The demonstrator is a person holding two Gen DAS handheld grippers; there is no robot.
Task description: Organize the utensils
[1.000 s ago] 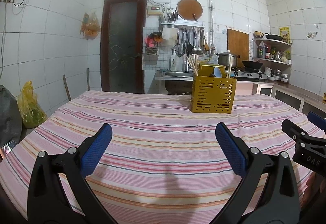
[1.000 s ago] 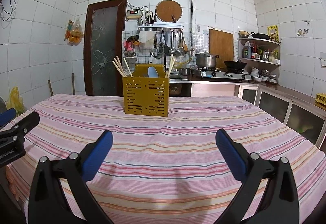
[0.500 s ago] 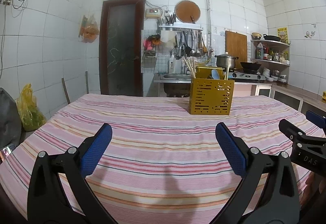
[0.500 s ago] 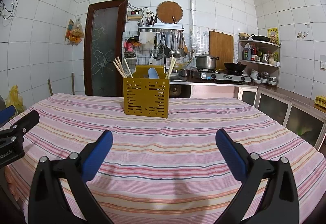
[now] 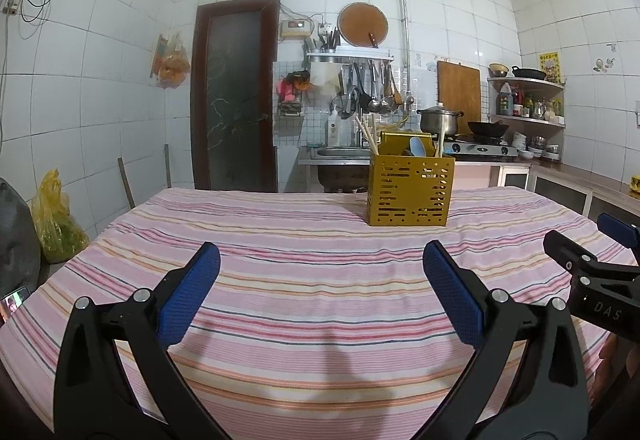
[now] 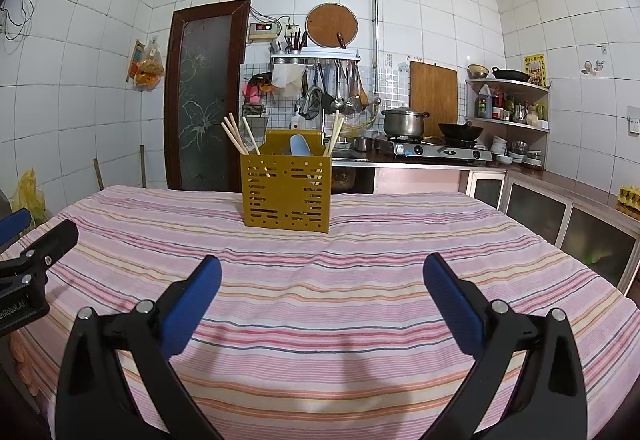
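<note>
A yellow perforated utensil caddy (image 5: pixel 411 192) stands upright near the far edge of the striped table (image 5: pixel 304 280); it also shows in the right wrist view (image 6: pixel 286 194). It holds wooden chopsticks (image 6: pixel 236 134) and a pale blue spoon (image 6: pixel 300 146). My left gripper (image 5: pixel 320 288) is open and empty, low over the near part of the table. My right gripper (image 6: pixel 322 296) is open and empty, beside the left one. The right gripper's finger shows at the right edge of the left wrist view (image 5: pixel 592 272).
Behind the table are a sink (image 5: pixel 340 152), a stove with a pot (image 5: pixel 438 120) and a wok, hanging utensils and a dark door (image 5: pixel 236 96). Low cabinets (image 6: pixel 560 208) run along the right. A yellow bag (image 5: pixel 56 224) sits on the floor at left.
Both cameras have tilted up and drawn back slightly, so the caddy sits a little lower in view. Both grippers stay open and empty.
</note>
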